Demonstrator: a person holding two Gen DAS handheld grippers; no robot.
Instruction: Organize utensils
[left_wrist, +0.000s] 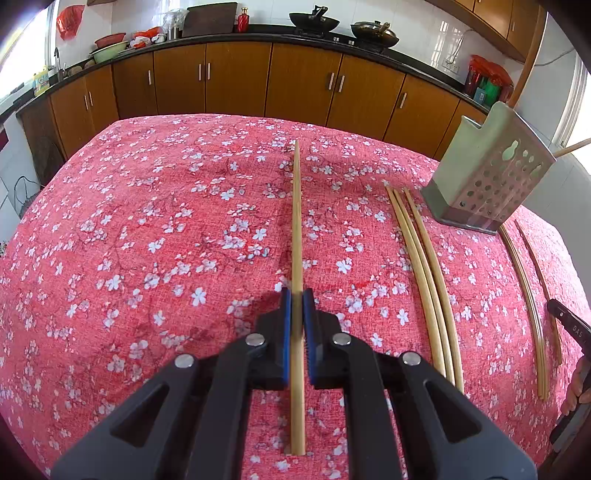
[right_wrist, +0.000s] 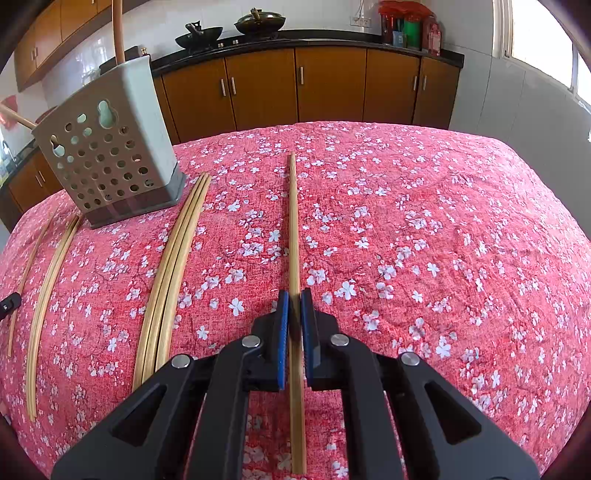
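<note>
Both grippers, left (left_wrist: 296, 295) and right (right_wrist: 294, 295), pinch one chopstick (left_wrist: 296, 221) each above the tablecloth (left_wrist: 147, 240), while five chopsticks (right_wrist: 173, 258) lie loose beside the perforated holder (right_wrist: 110, 147).

A home kitchen. Behind the desk (left_wrist: 147, 221), spread with a red flowered cloth, runs a dark counter (left_wrist: 258, 31) over brown wooden cabinets (left_wrist: 236, 77). On that counter sit two black woks (left_wrist: 314, 20), a cutting board (left_wrist: 209, 18) and basins (left_wrist: 109, 50); white tiles (right_wrist: 325, 14) back it.
</note>
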